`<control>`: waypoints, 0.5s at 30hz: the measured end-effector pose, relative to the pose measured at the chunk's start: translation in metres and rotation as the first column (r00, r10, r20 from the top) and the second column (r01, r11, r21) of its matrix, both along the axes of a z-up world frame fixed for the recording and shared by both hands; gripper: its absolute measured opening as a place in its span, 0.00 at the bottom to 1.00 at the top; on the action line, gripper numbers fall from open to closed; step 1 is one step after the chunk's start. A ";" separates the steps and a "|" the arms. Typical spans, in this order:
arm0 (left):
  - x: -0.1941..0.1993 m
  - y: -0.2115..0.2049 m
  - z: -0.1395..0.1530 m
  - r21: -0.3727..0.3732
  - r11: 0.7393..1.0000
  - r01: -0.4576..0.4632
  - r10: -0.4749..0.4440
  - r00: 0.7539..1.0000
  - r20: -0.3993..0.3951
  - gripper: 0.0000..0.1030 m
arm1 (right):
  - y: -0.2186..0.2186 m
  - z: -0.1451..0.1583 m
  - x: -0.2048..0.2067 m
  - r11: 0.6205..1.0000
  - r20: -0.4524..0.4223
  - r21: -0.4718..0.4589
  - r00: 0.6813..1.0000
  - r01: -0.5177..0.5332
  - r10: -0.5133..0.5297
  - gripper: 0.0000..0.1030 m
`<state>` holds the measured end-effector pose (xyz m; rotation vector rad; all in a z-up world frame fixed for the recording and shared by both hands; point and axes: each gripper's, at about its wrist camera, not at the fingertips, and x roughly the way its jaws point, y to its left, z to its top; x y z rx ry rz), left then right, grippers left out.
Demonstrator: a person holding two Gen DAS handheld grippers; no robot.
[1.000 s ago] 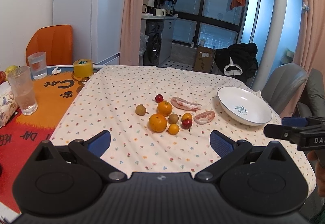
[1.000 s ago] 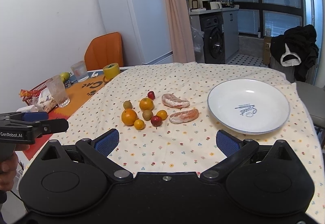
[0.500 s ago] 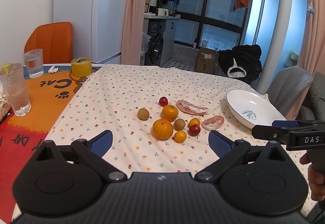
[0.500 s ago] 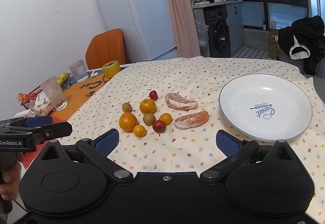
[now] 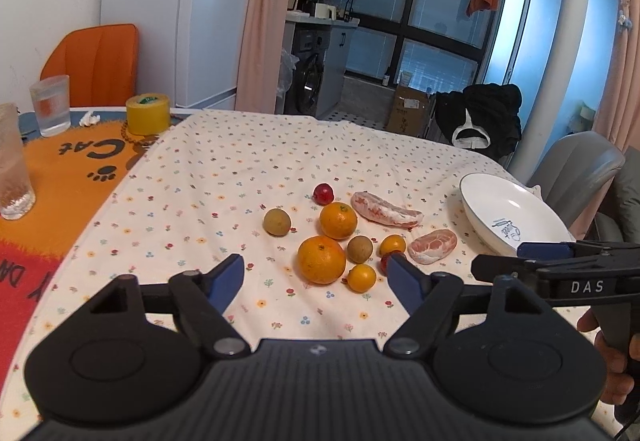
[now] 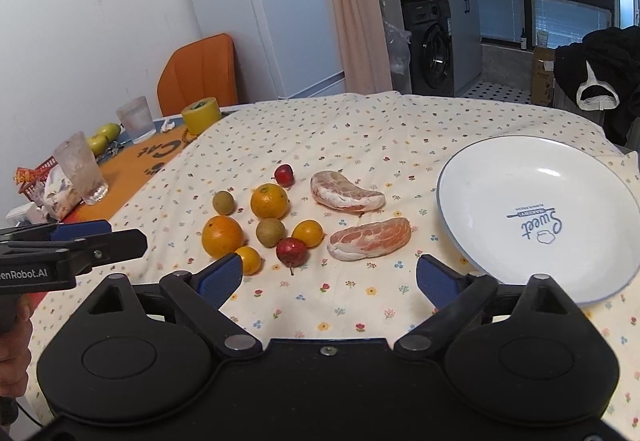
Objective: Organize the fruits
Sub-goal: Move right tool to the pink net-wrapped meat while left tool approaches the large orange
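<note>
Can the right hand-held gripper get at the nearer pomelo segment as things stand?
Probably yes. The right hand-held gripper is open, and the nearer pomelo segment lies just ahead on bare tablecloth. The white plate and red fruit flank it with gaps.

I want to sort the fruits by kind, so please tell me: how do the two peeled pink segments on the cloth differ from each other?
The far segment is longer, curved, and largely covered in pale pith; the near segment is shorter, with more bare pink flesh showing. The far segment lies beside the upper orange, while the near segment lies closer to the white plate. Both are peeled, lie flat on the floral tablecloth, untouched.
</note>
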<state>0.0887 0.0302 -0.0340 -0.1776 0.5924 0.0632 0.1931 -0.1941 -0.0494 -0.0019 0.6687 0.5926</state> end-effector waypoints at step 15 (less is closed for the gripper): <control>0.040 0.005 -0.028 -0.033 0.999 -0.001 -0.001 0.998 -0.065 0.59 | 0.016 -0.027 0.037 0.997 -0.049 -0.074 0.999 0.005 -0.008 0.69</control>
